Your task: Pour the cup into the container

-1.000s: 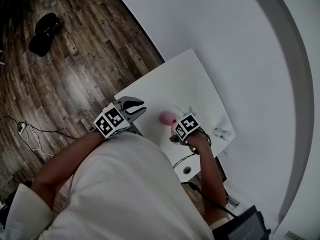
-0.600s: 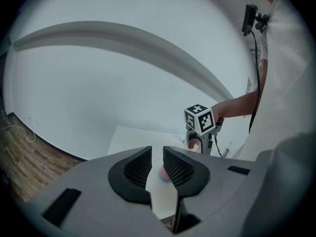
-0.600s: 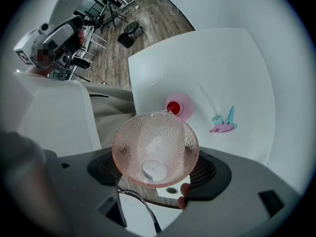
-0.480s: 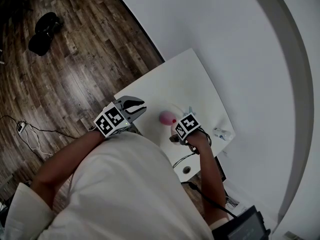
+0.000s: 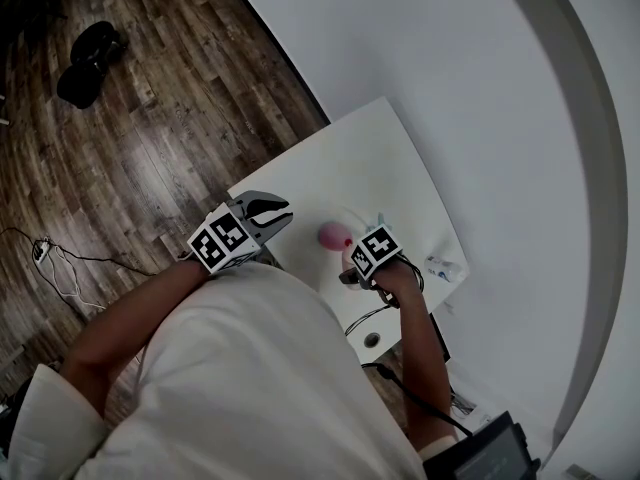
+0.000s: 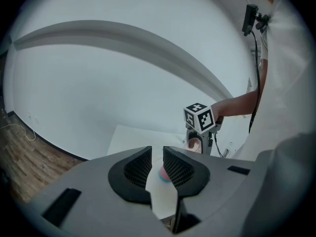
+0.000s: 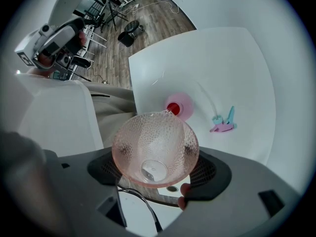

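One pink dimpled glass cup [image 7: 155, 147] is clamped between the jaws of my right gripper [image 7: 155, 169], tipped with its rim over the one pink container [image 7: 181, 105], red inside, on the white table [image 7: 222, 58]. My left gripper [image 6: 157, 164] hangs near the table's edge, jaws a narrow gap apart, holding nothing. One teal-and-pink item [image 7: 224, 122] lies near the container.

A small round pink container [image 5: 334, 235] sits on the white desk [image 5: 370, 158], just beside the right claw [image 5: 352, 260]. The left claw [image 5: 275, 213] hovers at the desk's left edge.

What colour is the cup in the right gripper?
Translucent pink cup, finely dotted; right gripper view.
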`<state>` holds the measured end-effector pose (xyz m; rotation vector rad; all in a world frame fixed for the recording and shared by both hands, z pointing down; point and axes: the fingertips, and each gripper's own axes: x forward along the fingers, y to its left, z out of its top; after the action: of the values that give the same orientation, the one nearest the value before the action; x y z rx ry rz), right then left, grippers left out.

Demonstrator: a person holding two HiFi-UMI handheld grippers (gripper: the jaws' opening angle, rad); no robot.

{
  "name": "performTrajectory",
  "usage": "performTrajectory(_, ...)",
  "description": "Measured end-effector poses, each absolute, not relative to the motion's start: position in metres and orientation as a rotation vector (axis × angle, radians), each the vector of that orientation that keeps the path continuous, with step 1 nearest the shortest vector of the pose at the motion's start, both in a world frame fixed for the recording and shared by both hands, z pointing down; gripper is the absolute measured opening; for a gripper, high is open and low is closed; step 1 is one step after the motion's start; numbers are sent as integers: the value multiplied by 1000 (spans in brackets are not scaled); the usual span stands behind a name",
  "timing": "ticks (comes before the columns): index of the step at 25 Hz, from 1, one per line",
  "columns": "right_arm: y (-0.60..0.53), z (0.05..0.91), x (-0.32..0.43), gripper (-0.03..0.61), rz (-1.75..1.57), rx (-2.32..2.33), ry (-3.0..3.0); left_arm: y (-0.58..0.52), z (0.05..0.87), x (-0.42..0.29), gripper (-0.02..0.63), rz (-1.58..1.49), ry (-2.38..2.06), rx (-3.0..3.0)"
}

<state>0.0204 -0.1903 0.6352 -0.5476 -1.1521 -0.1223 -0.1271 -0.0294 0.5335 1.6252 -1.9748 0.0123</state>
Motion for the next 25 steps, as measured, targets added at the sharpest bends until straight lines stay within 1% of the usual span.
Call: performTrajectory(25, -190, 633, 24, 374, -121, -559, -1126, -33, 540, -123, 64, 21, -1962, 1639)
